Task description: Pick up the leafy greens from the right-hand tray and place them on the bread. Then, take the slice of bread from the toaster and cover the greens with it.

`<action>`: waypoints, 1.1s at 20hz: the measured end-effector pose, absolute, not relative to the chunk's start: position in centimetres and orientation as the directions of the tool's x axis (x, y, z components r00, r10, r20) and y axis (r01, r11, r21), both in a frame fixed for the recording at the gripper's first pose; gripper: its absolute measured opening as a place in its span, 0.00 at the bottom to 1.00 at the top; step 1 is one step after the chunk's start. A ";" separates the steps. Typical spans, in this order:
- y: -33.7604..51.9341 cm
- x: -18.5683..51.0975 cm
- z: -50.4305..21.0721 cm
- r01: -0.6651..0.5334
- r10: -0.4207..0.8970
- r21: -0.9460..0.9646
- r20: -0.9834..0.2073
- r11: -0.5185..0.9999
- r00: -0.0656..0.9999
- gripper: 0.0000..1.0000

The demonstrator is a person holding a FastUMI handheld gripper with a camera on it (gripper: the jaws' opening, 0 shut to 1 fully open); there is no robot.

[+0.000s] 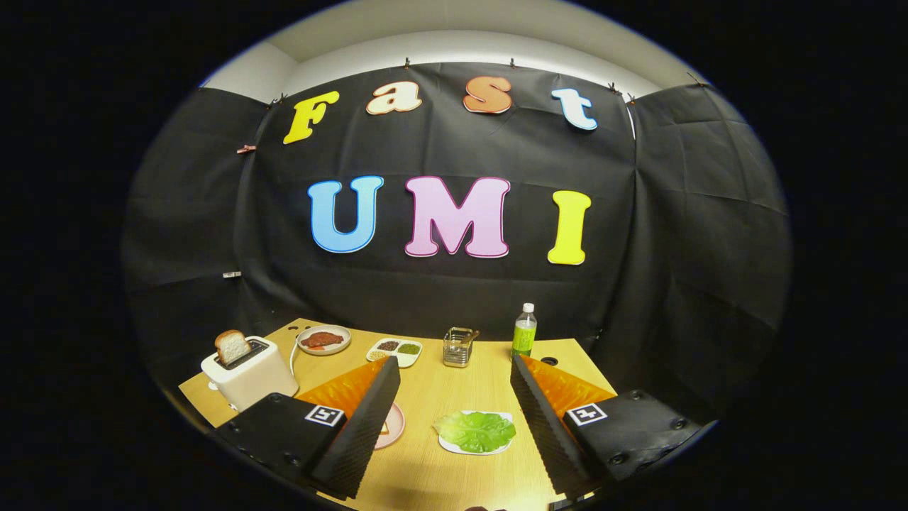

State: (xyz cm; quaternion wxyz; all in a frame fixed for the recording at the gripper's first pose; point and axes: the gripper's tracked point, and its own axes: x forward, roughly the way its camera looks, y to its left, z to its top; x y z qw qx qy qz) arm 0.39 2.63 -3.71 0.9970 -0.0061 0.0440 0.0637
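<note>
Green leaf (475,430) (untouched), gripper (454,415) fingers wide

Greens (474,431) between parted tongs (454,426)

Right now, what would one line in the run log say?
gripper: open, holding nothing | leafy greens: on tray between fingers | bread slice: in toaster | stage: nothing picked yet

— How's the gripper (454,369) sitting?
— Held level above the table, looking forward; both fingers (362,433) reach ahead from the near edge of the view; the jaws are spread wide apart.
— Anything pinched?
— Nothing between them; neither finger presses on anything; each finger's ribbed inner face turns toward the other across the gap, tips angled slightly inward.
</note>
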 end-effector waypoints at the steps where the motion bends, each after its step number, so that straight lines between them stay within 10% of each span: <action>1: 2.5 0.6 -3.8 -0.125 0.124 -0.008 -0.090 0.992 0.988 0.98; 22: -1.3 10.0 -22.5 -0.214 0.188 0.009 -0.509 0.977 0.840 0.98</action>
